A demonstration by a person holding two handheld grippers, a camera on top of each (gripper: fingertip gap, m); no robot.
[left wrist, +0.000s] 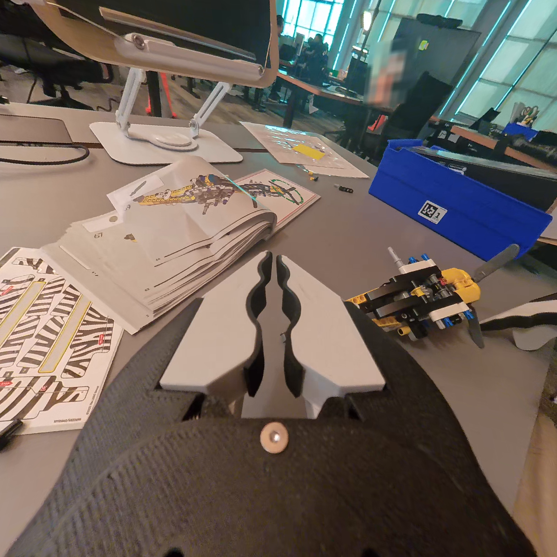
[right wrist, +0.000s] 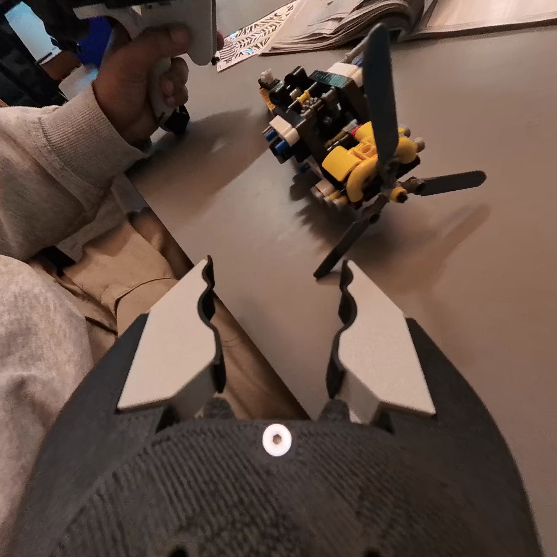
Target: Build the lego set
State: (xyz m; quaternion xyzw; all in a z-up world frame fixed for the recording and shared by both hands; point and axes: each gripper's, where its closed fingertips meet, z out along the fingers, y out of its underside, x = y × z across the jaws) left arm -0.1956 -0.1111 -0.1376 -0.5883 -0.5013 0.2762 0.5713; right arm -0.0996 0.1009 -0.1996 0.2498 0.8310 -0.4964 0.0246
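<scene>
Right wrist view puts the model (right wrist: 340, 141) at about 12 to 1 o'clock from my right gripper (right wrist: 277, 271), resting on the table (right wrist: 241, 241) a little way ahead, nothing between us. Its long axis runs from 11 o'clock down toward 5 o'clock, with the yellow nose and propeller (right wrist: 380, 99) at the near end; the lowest blade tip reaches just beside my right-hand finger, and I cannot tell whether it touches. My right gripper is spread wide and holds nothing. From the left wrist view, the model (left wrist: 422, 301) lies at 2 o'clock from my left gripper (left wrist: 274, 259), whose fingers are nearly pressed together with only a thin slit between the tips; a tiny dark speck sits on the inner pad, too small to name, so I take that gripper as empty. I judge the right gripper the better lined up to take the model, the left coming at its tail from the side. The manual (left wrist: 180, 229) lies open at 10 to 11 o'clock from the left gripper, the sticker sheet (left wrist: 45, 337) at 9 o'clock, the blue bin (left wrist: 452, 196) at 1 o'clock. The model's underside and far flank are hidden, and loose parts (left wrist: 343, 189) beyond the manual are too small to identify.
</scene>
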